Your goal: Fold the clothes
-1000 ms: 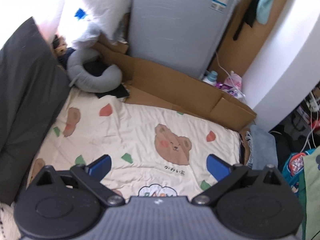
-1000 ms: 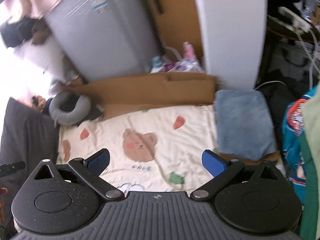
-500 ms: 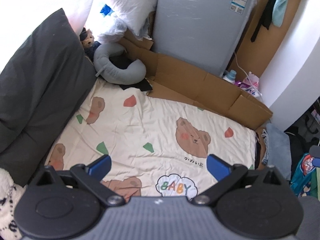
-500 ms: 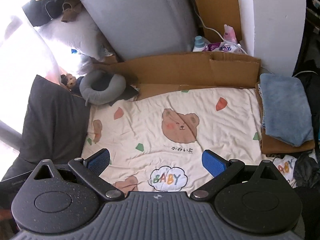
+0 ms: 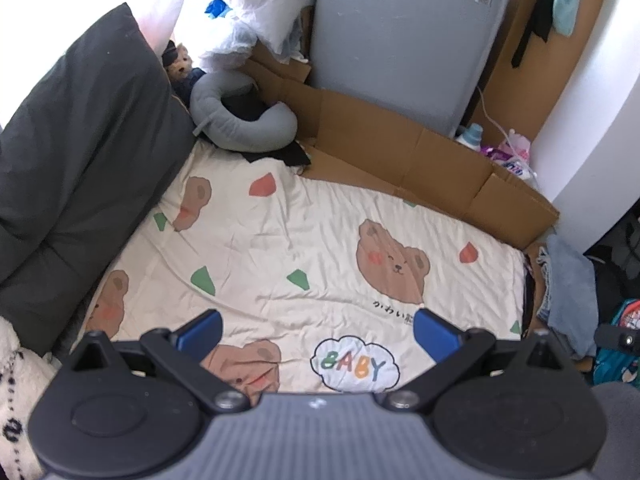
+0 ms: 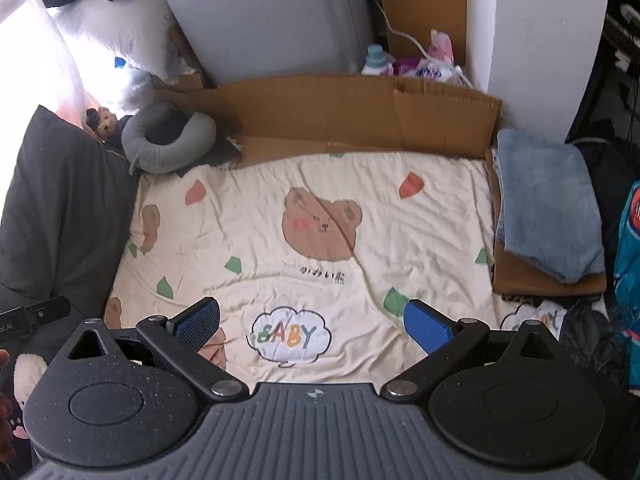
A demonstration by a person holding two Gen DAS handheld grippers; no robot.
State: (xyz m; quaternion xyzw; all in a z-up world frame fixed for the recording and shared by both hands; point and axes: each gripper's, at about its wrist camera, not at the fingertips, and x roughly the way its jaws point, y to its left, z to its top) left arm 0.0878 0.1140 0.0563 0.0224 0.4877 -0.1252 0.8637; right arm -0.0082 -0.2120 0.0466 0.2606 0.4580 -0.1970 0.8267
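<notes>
Folded blue garment (image 6: 548,208), soft, light and limp by the look, stacked on brown cloth (image 6: 548,282) at right edge of bear-print sheet (image 6: 320,240); best pinched at a corner; left gripper (image 5: 316,330) and right gripper (image 6: 312,318) both spread wide, empty, above near sheet.

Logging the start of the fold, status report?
Left gripper open, empty. Right gripper open, empty. Blue folded cloth stacked right of the bear blanket, untouched. Nothing in the way.

Dark pillow (image 5: 72,152) cut off left.
</notes>
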